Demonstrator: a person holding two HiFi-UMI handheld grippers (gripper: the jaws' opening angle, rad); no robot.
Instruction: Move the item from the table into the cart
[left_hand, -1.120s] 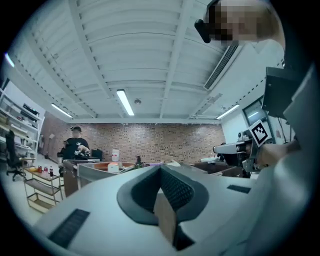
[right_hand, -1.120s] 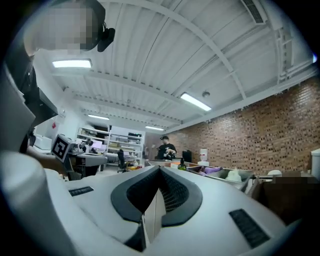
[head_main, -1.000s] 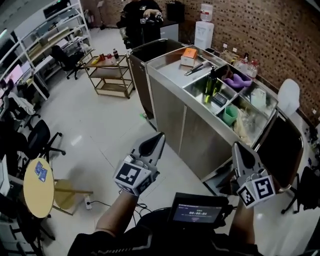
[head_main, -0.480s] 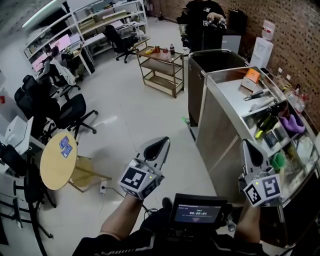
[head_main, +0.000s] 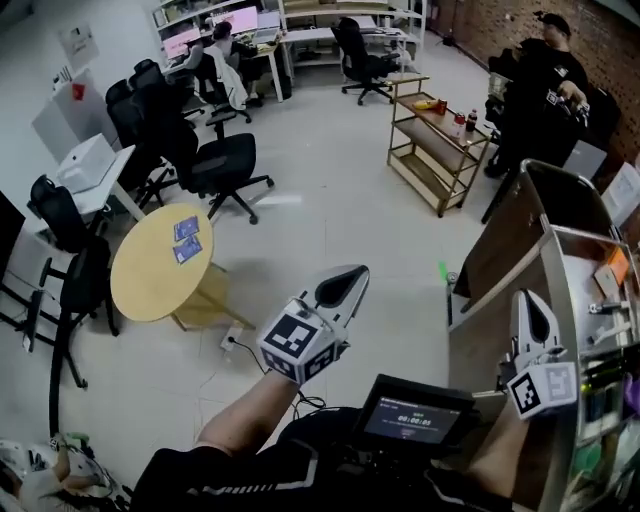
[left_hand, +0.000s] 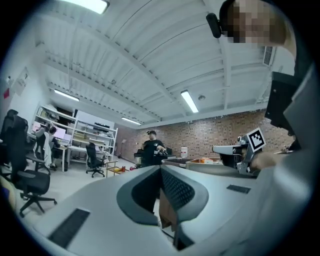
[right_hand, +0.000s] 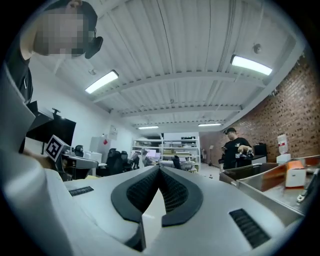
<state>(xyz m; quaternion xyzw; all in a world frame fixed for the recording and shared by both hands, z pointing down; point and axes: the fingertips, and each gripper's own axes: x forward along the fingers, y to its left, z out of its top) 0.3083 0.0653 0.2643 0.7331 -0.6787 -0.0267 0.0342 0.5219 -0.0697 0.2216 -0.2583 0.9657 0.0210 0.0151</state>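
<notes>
Black office chairs (head_main: 225, 165) stand by desks (head_main: 330, 38) carrying lit monitors (head_main: 240, 18). A person in black (head_main: 540, 88) stands near the brick wall (head_main: 480, 20), well apart from the chairs.

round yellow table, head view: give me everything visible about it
The round table has a flat, pale yellow, wood-looking top, seen from above. Two small blue flat items lie near its far edge. A pale base shows under its right side, on the light floor. A black chair stands close at its left.
</notes>
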